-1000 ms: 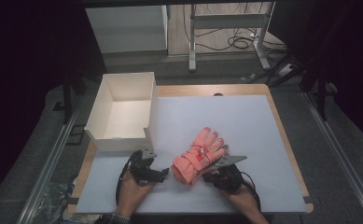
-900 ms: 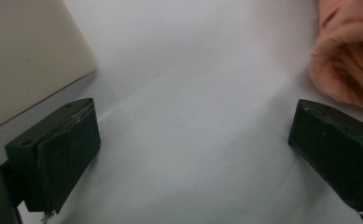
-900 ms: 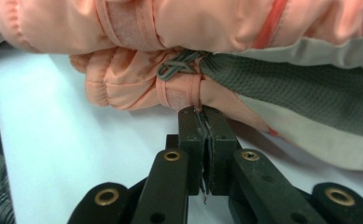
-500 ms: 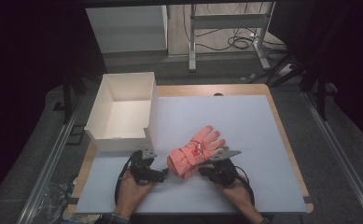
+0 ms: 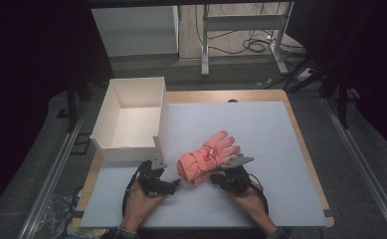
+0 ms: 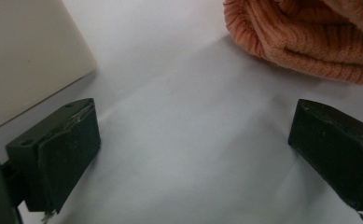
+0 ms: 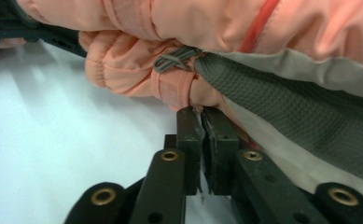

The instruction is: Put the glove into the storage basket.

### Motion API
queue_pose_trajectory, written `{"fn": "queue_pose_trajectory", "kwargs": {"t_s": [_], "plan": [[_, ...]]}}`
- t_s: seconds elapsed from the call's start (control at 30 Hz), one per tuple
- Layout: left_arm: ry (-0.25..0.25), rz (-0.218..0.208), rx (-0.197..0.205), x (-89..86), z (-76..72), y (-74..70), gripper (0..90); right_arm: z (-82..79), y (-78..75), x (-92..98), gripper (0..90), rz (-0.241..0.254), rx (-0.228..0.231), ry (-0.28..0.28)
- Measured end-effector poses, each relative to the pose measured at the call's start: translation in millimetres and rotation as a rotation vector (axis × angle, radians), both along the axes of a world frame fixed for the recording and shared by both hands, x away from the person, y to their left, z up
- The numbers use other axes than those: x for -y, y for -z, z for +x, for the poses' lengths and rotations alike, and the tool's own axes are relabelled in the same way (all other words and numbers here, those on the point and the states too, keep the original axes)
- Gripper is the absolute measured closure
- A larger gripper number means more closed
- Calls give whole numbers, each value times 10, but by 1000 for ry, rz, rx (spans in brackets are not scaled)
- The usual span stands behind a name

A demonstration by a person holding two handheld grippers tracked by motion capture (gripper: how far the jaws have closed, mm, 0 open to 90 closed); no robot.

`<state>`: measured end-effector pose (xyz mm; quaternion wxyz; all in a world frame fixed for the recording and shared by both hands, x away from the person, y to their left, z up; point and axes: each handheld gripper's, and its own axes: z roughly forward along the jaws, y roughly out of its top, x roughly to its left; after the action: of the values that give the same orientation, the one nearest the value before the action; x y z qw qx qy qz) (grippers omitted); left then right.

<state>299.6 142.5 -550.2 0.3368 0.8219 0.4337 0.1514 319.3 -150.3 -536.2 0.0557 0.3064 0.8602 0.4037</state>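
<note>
A salmon-pink padded glove (image 5: pixel 208 157) lies on the white mat, fingers pointing up and to the right. My right gripper (image 5: pixel 220 174) sits at its lower edge. In the right gripper view this gripper (image 7: pixel 201 116) pinches the glove's (image 7: pixel 170 18) hem where pink fabric meets the grey palm (image 7: pixel 286 102); its jaws have just been opening a trifle, the hem still between them. My left gripper (image 5: pixel 173 185) rests on the mat left of the glove. Its jaws (image 6: pixel 193 140) stand wide apart over bare mat, with the glove's knit cuff (image 6: pixel 310 37) just beyond them.
An open white box (image 5: pixel 106 144) stands at the table's left, close behind the left gripper; its wall (image 6: pixel 25 56) is near the left jaw. The white mat (image 5: pixel 270 129) stretches free to the right and far side. Wooden table edges frame it.
My right gripper has slid left with the glove, bringing it closer to the left gripper. The left gripper has stayed put.
</note>
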Motion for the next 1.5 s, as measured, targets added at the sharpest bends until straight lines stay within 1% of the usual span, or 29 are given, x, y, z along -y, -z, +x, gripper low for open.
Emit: {"fn": "queue_pose_trajectory", "kwargs": {"t_s": [0.07,0.13,0.17,0.2,0.23,0.27,0.3,0.37,0.43,0.5,0.53,0.57,0.6,0.7,0.77,0.87,0.9,1.0,1.03,1.1,1.13,1.17,1.27,1.37,1.43,1.5], "plan": [[6,-3,-6,-8,1,-4,21,-16,-10,21,830,-6,5,-3],[22,4,-16,-22,6,-19,27,-35,-17,58,814,-9,8,1],[33,6,-26,-34,8,-36,35,-42,-23,90,803,-14,12,2],[33,6,-26,-34,8,-36,39,-52,-32,135,794,-15,16,10],[51,-11,-46,-57,10,-59,42,-58,-39,177,788,-13,17,15],[61,-30,-54,-73,10,-76,41,-64,-45,211,777,-9,16,20],[63,-42,-58,-79,5,-86,41,-71,-54,271,769,-13,26,36],[78,-48,-59,-93,-6,-121,41,-79,-68,359,754,-15,35,57],[96,-53,-57,-117,-25,-175,40,-83,-85,479,739,-17,40,86],[109,-67,-57,-137,-38,-223,39,-78,-98,587,725,-20,44,116],[109,-67,-57,-137,-38,-223,39,-78,-98,587,725,-20,44,116],[119,-78,-60,-149,-44,-258,39,-73,-102,627,719,-21,45,126],[139,-88,-61,-157,-44,-302,36,-51,-114,744,700,-25,53,155],[168,-95,-71,-148,-23,-372,28,-10,-125,878,672,-40,69,195],[184,-89,-73,-131,-1,-412,24,22,-127,949,638,-53,76,221],[220,-73,-73,-91,41,-503,13,76,-116,1055,582,-68,87,261],[227,-76,-72,-74,56,-531,11,93,-113,1085,554,-76,89,274],[260,-62,-68,-19,119,-617,7,149,-98,1164,470,-85,97,301],[266,-63,-69,8,140,-644,6,162,-92,1176,449,-80,101,307],[281,-59,-64,62,188,-701,5,192,-89,1198,393,-96,113,323],[281,-59,-64,62,188,-701,5,207,-86,1206,369,-105,119,328],[301,-54,-61,138,243,-759,4,225,-82,1214,332,-113,124,340],[327,-37,-55,251,317,-808,2,260,-79,1239,275,-121,127,356],[353,-19,-56,383,403,-828,1,279,-77,1263,233,-152,134,371],[366,-6,-56,461,450,-834,1,292,-76,1285,215,-155,131,376],[388,9,-56,572,515,-846,1,301,-77,1304,210,-147,124,376]]}}
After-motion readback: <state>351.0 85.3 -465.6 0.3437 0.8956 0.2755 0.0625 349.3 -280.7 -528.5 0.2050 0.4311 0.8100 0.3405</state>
